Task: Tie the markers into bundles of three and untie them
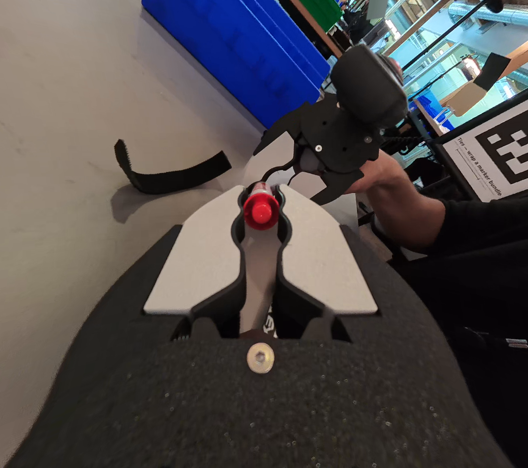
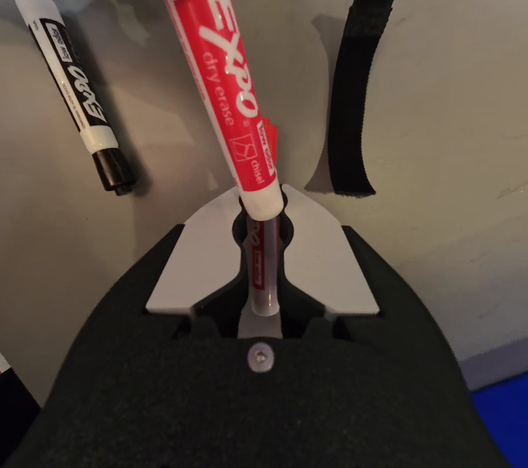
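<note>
Pinching one red marker (image 2: 225, 88) at opposite ends above the tabletop (image 2: 443, 140), the left gripper (image 1: 261, 198) and right gripper (image 2: 264, 207) clamp it, black marker (image 2: 74, 91) left, black strap (image 2: 357, 100) right.

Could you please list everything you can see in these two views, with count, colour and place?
red marker: one, red and white, held off the table by both grippers
second red marker: one, between the right gripper's fingers
black marker: one, lying on the table
strap: one, black, loose on the table
bin: one, blue, far side of table
table: grey
left gripper: shut
right gripper: shut
</note>
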A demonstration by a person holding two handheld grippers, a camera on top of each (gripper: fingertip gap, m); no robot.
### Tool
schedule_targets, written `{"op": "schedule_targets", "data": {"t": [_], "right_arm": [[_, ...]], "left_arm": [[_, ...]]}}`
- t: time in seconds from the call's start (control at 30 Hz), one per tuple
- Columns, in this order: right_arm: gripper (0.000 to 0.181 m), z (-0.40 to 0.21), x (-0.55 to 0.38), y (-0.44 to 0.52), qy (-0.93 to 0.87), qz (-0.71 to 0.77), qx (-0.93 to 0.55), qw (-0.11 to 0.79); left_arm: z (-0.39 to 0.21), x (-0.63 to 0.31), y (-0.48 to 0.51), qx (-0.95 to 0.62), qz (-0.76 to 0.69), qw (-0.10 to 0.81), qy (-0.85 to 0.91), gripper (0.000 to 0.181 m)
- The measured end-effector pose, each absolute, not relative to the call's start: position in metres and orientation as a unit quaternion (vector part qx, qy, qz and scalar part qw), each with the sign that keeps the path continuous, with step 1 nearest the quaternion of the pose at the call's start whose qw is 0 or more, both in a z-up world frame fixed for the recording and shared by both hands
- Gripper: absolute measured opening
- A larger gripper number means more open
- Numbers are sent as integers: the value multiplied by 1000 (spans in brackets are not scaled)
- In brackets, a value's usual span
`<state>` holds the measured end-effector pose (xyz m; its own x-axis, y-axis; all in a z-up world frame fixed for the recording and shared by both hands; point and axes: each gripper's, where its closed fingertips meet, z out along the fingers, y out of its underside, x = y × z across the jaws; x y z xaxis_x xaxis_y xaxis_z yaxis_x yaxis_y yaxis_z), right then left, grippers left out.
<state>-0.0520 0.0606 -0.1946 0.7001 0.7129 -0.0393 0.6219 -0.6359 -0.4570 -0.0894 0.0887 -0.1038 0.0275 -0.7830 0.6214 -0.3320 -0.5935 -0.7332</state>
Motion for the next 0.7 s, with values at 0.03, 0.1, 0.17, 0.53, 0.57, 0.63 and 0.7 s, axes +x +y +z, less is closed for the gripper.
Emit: {"op": "schedule_targets", "data": {"t": [0.03,0.1,0.17,0.53,0.57,0.63,0.7], "right_arm": [[18,-195,-51,60,-375,106,-897,207],[18,-195,-50,58,-387,103,-895,197],[18,-195,-50,58,-403,90,-891,190],[19,-198,-48,59,-449,60,-880,143],[19,-198,-49,59,-448,61,-881,140],[19,-198,-49,59,-451,59,-880,137],[18,-197,-51,59,-455,57,-878,141]], "left_arm": [[-105,-89,89,-690,-571,191,402,17],[-107,-89,91,-698,-583,164,382,17],[-110,-90,95,-708,-596,133,355,17],[-126,-92,102,-734,-603,104,294,17],[-127,-90,102,-736,-604,101,289,17],[-130,-85,99,-738,-609,90,276,17],[-134,-76,90,-734,-623,64,261,17]]}}
